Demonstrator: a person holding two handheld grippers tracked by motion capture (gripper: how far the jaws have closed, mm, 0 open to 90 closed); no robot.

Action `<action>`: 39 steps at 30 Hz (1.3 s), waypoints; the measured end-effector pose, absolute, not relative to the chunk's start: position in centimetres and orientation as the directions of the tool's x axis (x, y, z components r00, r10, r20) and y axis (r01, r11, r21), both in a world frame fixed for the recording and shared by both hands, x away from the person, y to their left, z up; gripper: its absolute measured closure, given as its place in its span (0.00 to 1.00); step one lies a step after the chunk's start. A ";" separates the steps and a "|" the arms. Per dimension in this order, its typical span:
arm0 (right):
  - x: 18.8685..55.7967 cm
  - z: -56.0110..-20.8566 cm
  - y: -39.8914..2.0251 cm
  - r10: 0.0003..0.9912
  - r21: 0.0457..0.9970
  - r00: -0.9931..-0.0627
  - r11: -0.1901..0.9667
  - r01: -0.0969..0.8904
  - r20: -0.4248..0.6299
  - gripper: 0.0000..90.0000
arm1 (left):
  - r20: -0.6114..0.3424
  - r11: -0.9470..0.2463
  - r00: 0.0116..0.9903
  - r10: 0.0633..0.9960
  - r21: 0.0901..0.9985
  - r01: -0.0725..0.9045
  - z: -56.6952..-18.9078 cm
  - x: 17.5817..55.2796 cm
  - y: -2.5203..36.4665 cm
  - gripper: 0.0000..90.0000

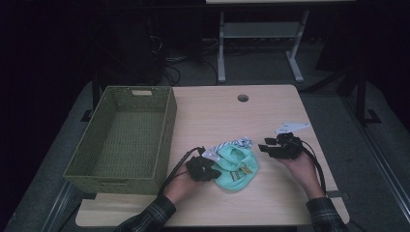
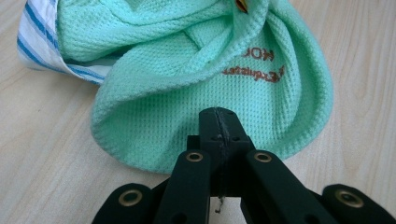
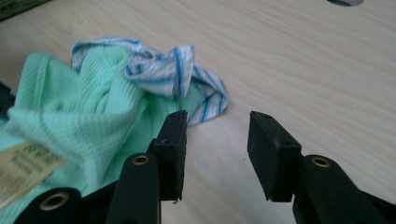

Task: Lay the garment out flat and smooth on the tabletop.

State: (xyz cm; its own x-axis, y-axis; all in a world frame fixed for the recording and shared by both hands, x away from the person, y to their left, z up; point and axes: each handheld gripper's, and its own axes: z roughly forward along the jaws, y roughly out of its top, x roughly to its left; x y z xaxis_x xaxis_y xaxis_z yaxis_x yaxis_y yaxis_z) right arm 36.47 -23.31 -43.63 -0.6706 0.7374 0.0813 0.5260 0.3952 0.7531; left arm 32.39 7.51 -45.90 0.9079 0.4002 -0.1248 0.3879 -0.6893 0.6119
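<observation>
A person works a crumpled mint-green cloth (image 1: 236, 169) on the light wood surface (image 1: 270, 203), just right of the woven green basket (image 1: 123, 137). A blue-striped white cloth (image 1: 234, 143) is tangled in w/ it on the far side. Left gripper (image 1: 209, 168) sits at the mint cloth's near-left edge, jaws pressed together; in the left gripper view the hem lies right at the tips, but whether any fabric is caught betw. them can't be told. It looks placed to anchor the bundle. Right gripper (image 1: 267, 146) hovers to the right of the cloth, jaws part-spread w/ nothing betw. them, the striped edge just beside the nearer jaw, prob. lining up a second pinch.
</observation>
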 end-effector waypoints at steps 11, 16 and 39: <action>39.4 -44.8 -21.4 0.735 0.738 -0.671 0.398 0.545 0.100 0.63 | -0.123 -0.697 0.910 0.396 0.606 0.385 -45.9 32.4 7.5 0.99; 39.9 -45.2 -20.0 0.713 0.737 -0.693 0.408 0.540 0.113 0.63 | -0.124 -0.695 0.910 0.397 0.607 0.385 -45.9 32.4 7.5 0.99; 39.8 -47.2 -18.6 0.667 0.706 -0.740 0.483 0.518 0.087 0.96 | -0.113 -0.699 0.911 0.397 0.606 0.380 -45.8 32.3 7.4 0.99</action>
State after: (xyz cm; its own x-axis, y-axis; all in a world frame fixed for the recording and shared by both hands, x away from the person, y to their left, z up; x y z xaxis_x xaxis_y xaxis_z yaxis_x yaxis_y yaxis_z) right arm 39.80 -18.57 -47.25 -0.7403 0.6666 0.0871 0.5181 0.4830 0.7059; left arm 32.31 7.38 -45.84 0.9107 0.3973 -0.1134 0.3802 -0.6985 0.6062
